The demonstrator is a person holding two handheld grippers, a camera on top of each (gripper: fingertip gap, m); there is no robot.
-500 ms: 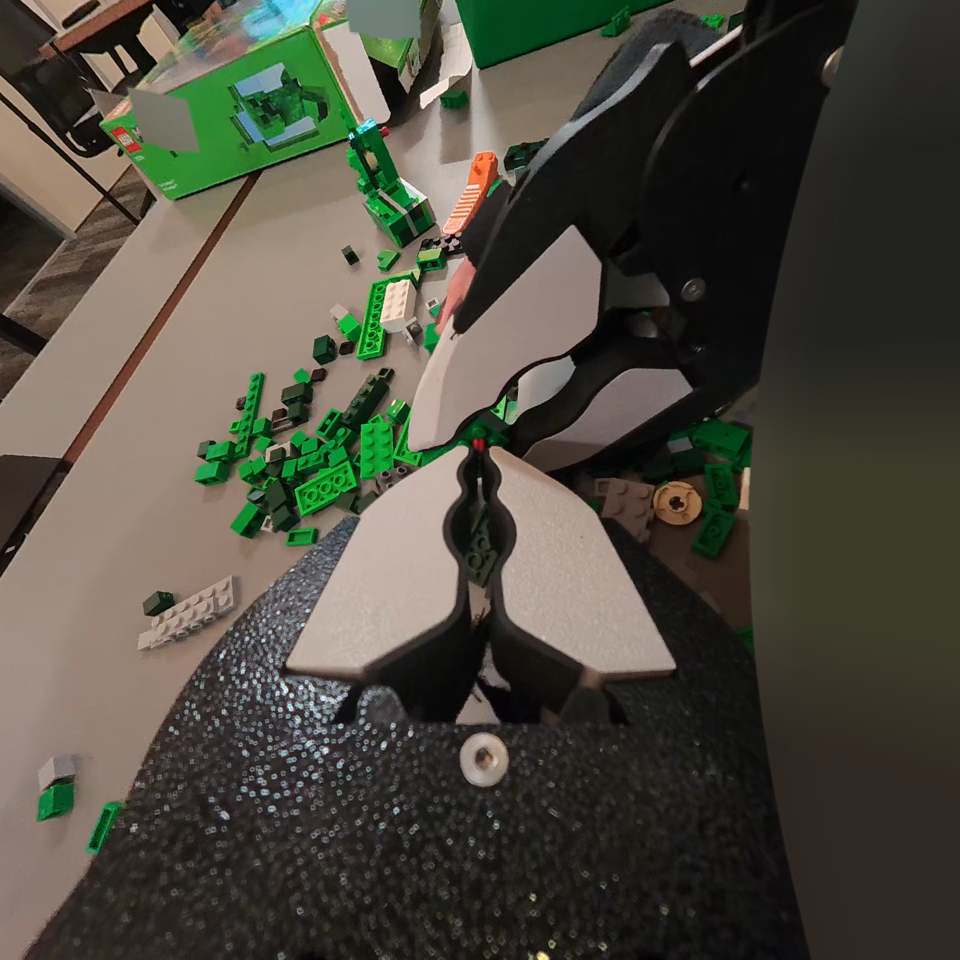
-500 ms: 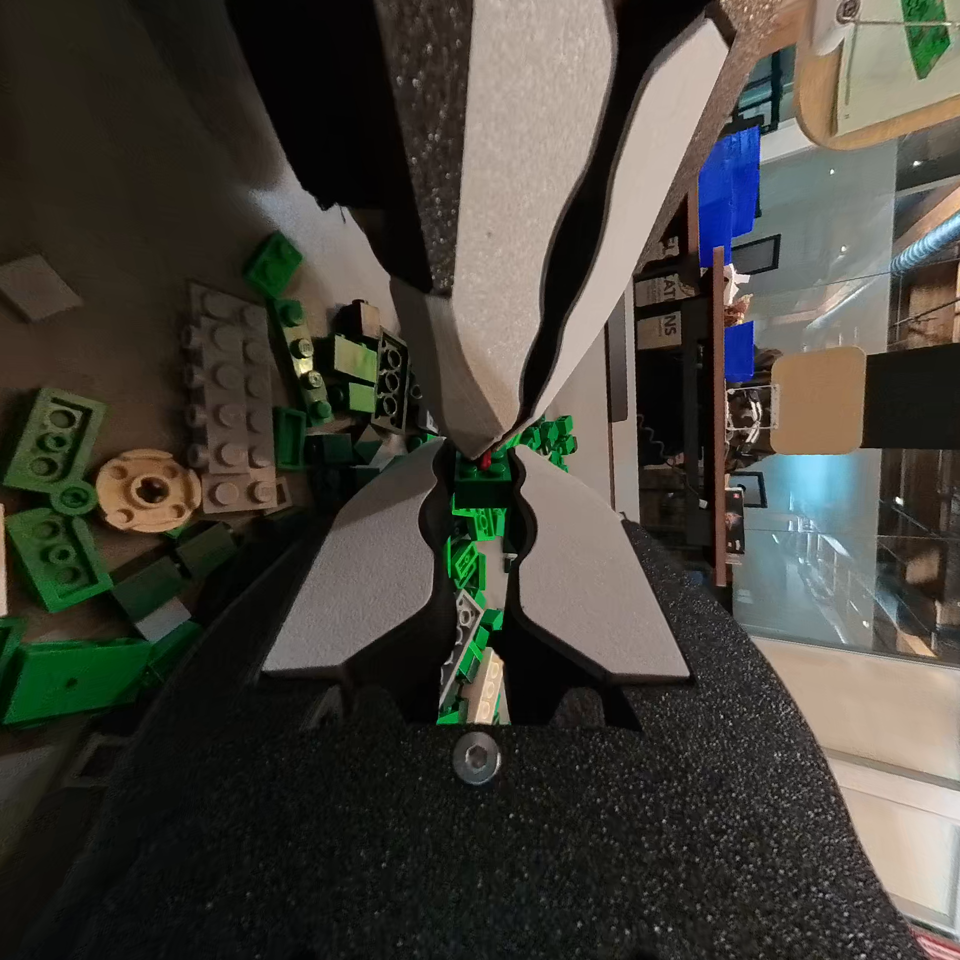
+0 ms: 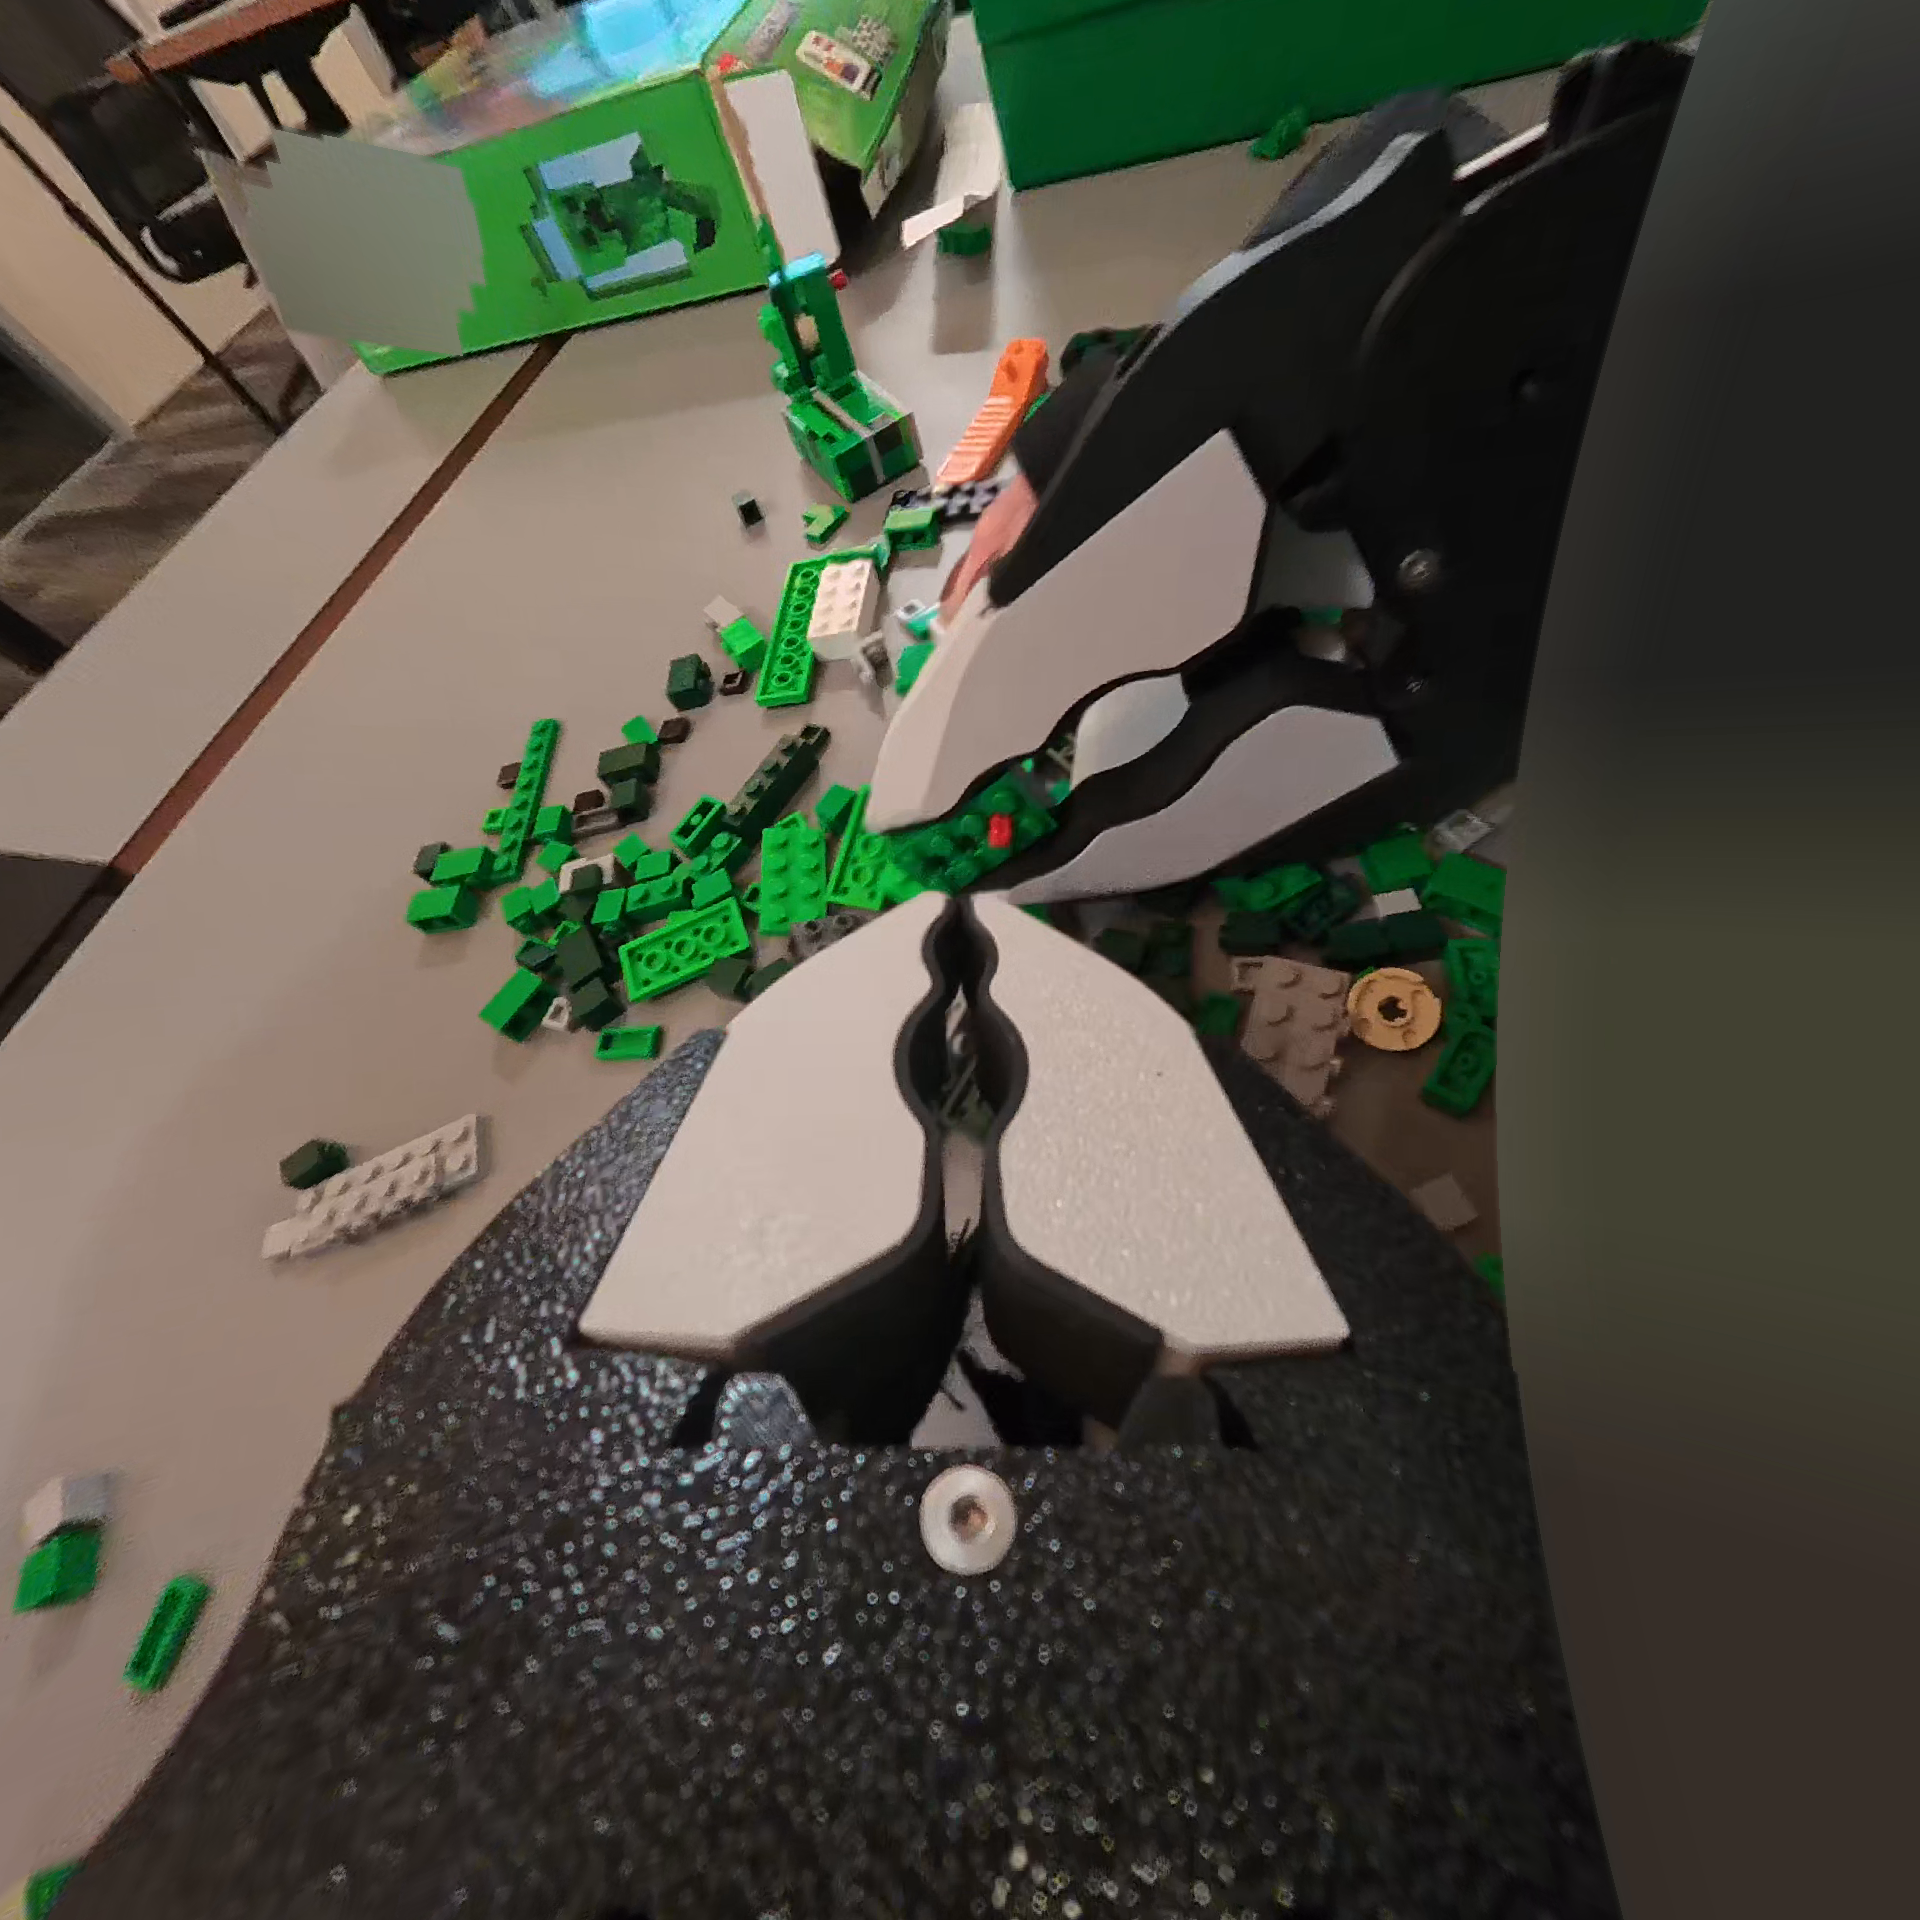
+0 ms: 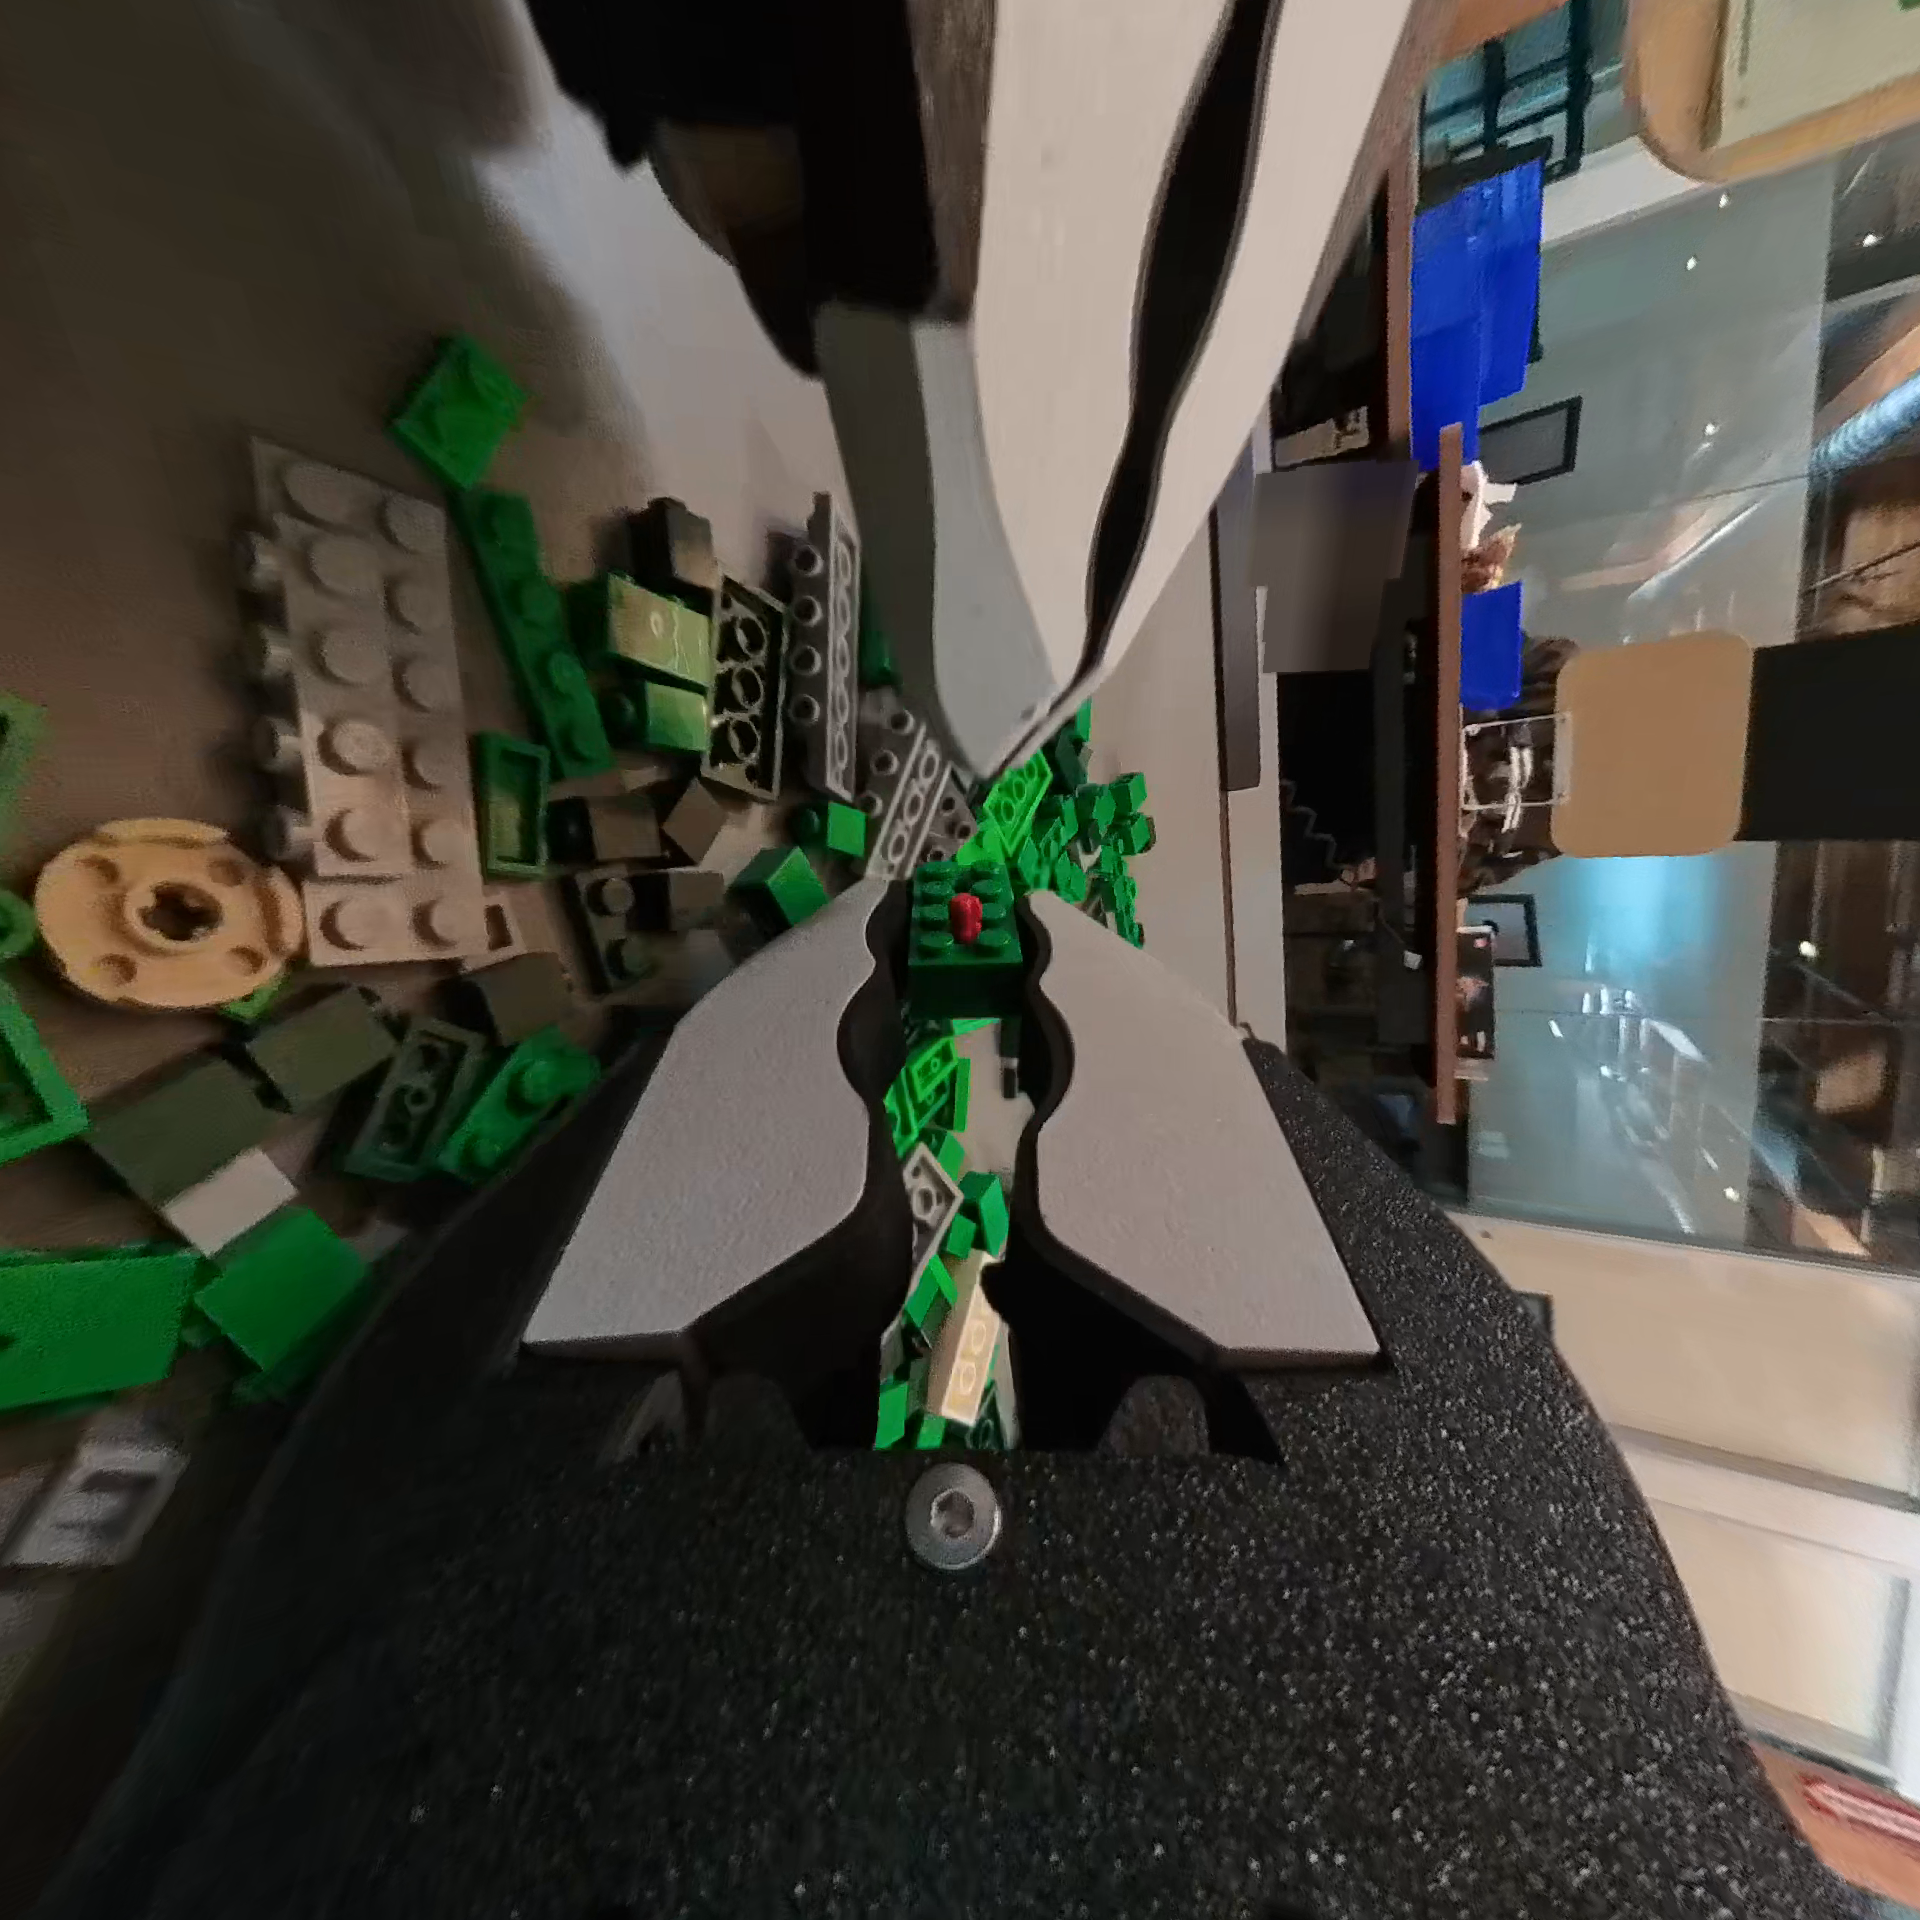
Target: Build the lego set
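**Right wrist view: a green block pinched at the tips**

Right wrist view shows the right tool point(image 4: 958, 914) closed in on a small dark green block point(image 4: 961, 940) with a tiny red piece point(image 4: 965, 916) on top. The two grey fingers press on the block from both sides, right at their tips. The block is up off the worktop point(image 3: 312, 997).

The left tool point(image 3: 958, 906) has its fingers almost together — only a thin slit shows between the tips, and nothing is held in it. Its tips sit just beside the right tool's tips, close to the green block, but they do not touch it.

Under both tools lies a pile of loose bricks point(image 3: 665, 894) — light green, dark green and grey. A grey plate point(image 4: 353, 707) and a round tan piece point(image 4: 166, 914) lie next to each other near the pile. Farther back on the worktop stand a small green built figure point(image 3: 831, 405), an orange brick tool point(image 3: 992, 421) and a green box point(image 3: 561, 229).
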